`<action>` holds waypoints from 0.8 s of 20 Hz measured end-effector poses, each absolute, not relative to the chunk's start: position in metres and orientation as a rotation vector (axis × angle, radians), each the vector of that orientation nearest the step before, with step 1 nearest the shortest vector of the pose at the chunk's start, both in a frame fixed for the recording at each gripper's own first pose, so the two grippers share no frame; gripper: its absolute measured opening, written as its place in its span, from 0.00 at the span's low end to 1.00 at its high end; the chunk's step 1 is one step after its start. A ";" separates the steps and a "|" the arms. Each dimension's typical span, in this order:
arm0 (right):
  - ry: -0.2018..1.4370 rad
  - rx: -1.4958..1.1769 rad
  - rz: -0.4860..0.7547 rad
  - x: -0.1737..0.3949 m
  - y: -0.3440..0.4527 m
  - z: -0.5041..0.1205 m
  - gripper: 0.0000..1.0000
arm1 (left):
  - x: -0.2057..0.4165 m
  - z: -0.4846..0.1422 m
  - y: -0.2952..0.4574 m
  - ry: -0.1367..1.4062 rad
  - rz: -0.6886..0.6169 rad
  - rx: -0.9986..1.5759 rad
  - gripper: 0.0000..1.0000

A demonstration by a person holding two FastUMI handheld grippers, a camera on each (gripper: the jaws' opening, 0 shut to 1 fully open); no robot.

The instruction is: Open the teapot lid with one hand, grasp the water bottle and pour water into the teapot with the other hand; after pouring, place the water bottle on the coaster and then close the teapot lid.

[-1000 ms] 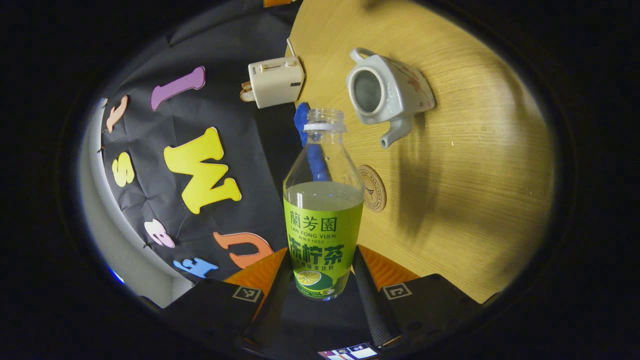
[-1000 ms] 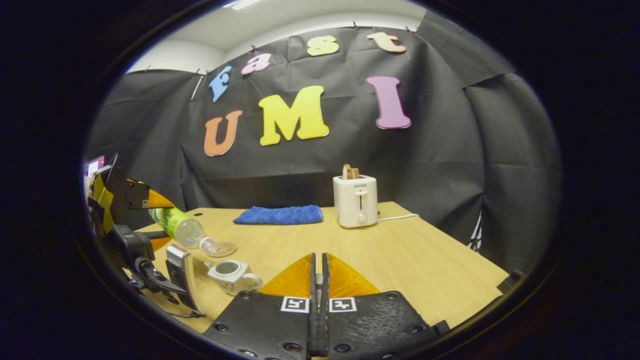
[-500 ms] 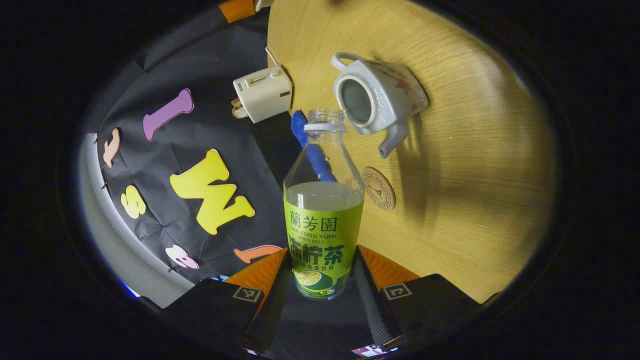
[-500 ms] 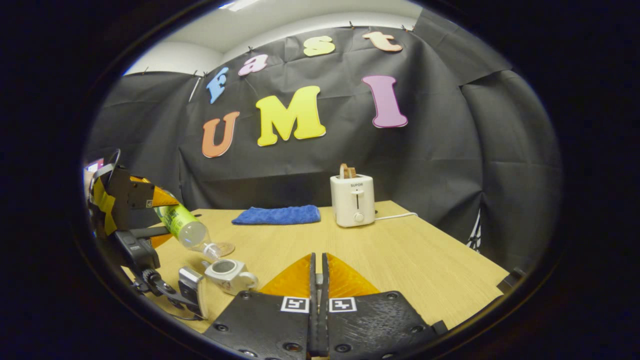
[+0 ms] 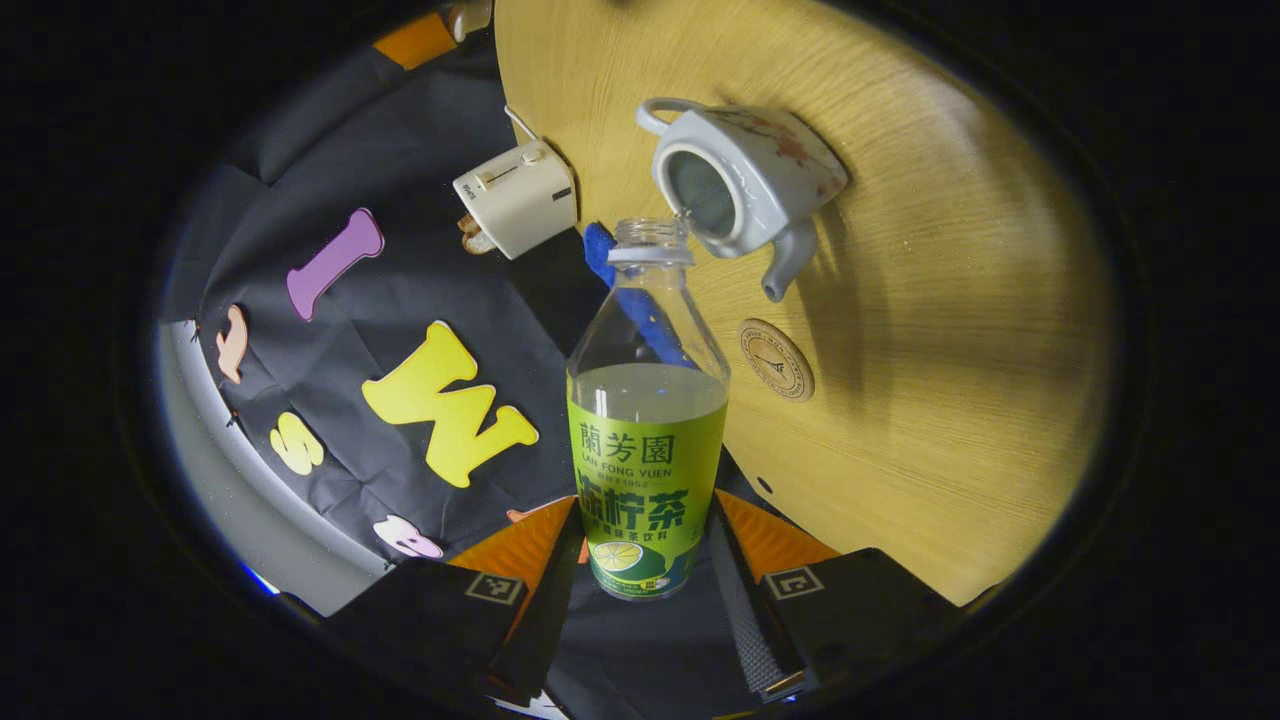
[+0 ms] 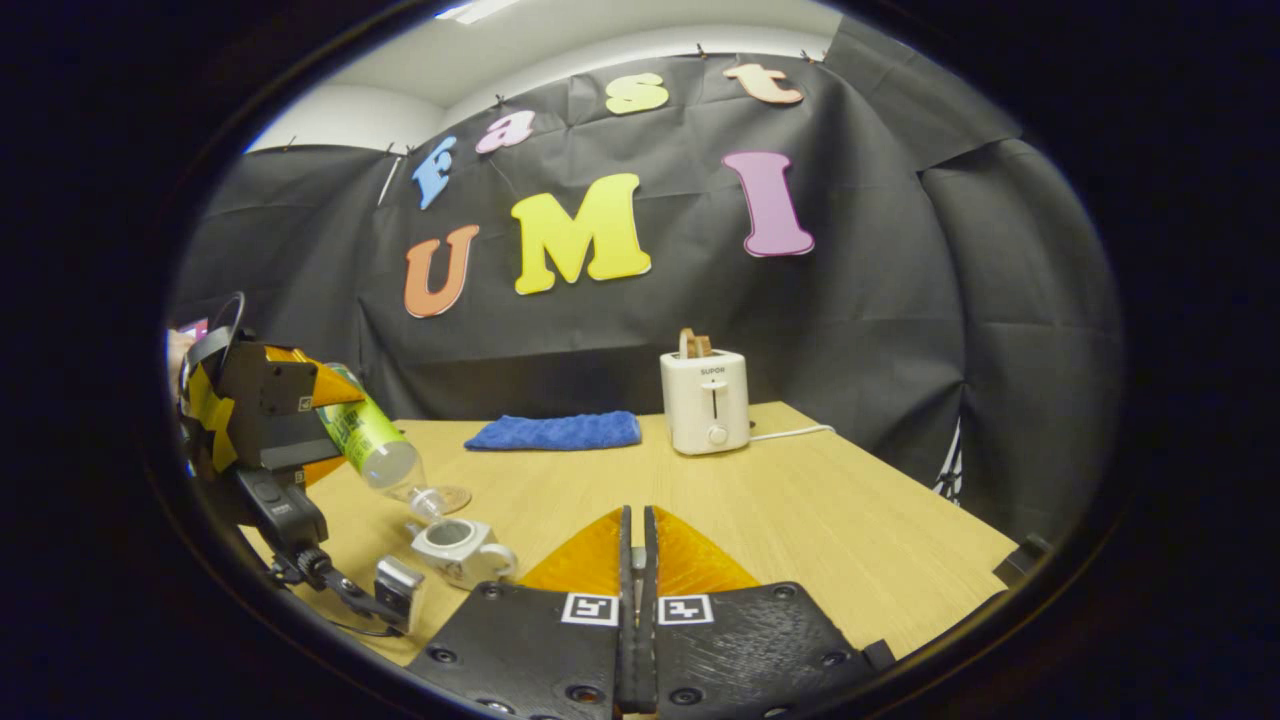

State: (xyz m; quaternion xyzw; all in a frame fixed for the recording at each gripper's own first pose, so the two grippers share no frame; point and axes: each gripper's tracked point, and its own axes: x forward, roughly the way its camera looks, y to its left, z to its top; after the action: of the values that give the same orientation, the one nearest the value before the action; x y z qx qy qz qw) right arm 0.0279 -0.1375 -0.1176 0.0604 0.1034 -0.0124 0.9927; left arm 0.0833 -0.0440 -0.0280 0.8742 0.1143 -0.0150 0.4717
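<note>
Left gripper (image 5: 640, 560) pinching bottle (image 5: 647, 420) low, tipped so mouth sits over open teapot (image 5: 745, 185) on table (image 5: 950, 330) — lined up for pour. Right gripper (image 6: 637, 560) fingers pressed together; lid hidden. Coaster (image 5: 776, 360) nearby — next stop.

On the green label of the water bottle (image 5: 647, 400), "LAN FONG YUEN" is printed beneath Chinese characters, with a smaller line ending in "1932". "SUPOR" is printed on the front of the white toaster (image 6: 706, 401). The coaster's (image 5: 776, 360) printed emblem cannot be read.
</note>
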 end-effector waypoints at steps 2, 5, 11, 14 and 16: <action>0.207 0.120 -0.029 0.027 -0.140 -0.118 0.02 | 0.083 -0.024 -0.046 0.266 -0.026 2.165 0.73; 0.204 0.119 -0.030 0.027 -0.139 -0.117 0.00 | 0.083 -0.021 -0.049 0.256 -0.021 2.184 0.73; 0.203 0.118 -0.027 0.026 -0.138 -0.116 0.02 | 0.083 -0.022 -0.050 0.255 -0.028 2.199 0.72; 0.203 0.118 -0.028 0.025 -0.138 -0.116 0.02 | 0.085 -0.023 -0.050 0.257 -0.031 2.194 0.72; 0.203 0.118 -0.028 0.025 -0.138 -0.116 0.02 | 0.083 -0.023 -0.050 0.256 -0.032 2.190 0.72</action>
State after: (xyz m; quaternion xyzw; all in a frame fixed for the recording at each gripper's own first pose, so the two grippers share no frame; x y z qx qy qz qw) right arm 0.0253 -0.1380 -0.1157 0.0589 0.1011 -0.0139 0.9930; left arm 0.0829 -0.0504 -0.0230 0.8862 0.1036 -0.0128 0.4514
